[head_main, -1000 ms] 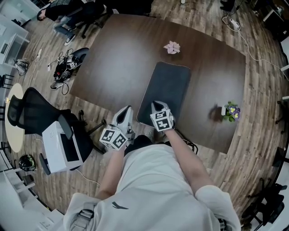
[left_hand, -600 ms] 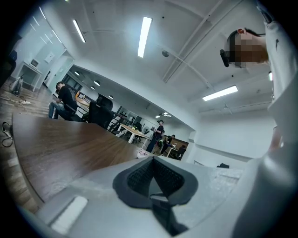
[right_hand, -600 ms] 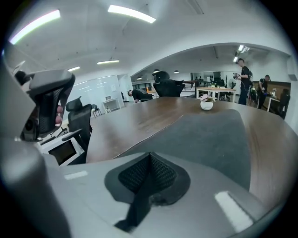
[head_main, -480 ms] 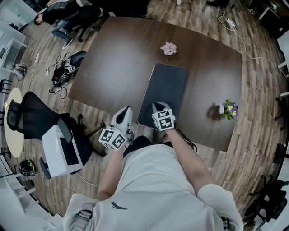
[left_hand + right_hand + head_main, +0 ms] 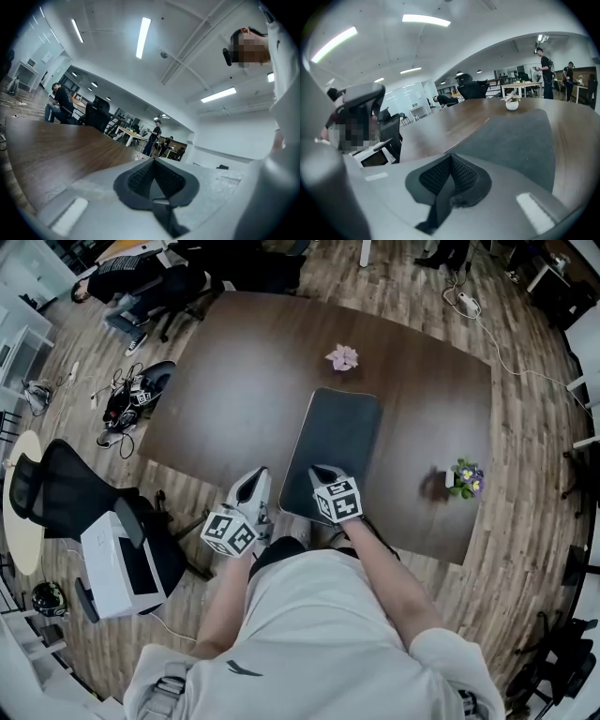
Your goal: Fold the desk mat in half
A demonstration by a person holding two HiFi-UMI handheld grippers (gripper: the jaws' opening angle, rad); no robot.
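Nothing much has changed: the dark grey rectangular desk mat (image 5: pixel 339 442) still lies flat on the brown wooden worktop (image 5: pixel 234 381). The right gripper (image 5: pixel 322 472) stays at its near edge and the left gripper (image 5: pixel 251 481) just beside it, fingers pressed together on nothing. Folding looks not yet begun.

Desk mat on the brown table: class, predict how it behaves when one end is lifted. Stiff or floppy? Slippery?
The desk mat lies thin and flat on the table, so it probably flops and folds easily. Its matte grey surface suggests it may grip rather than slide. Being so thin, it is likely light.
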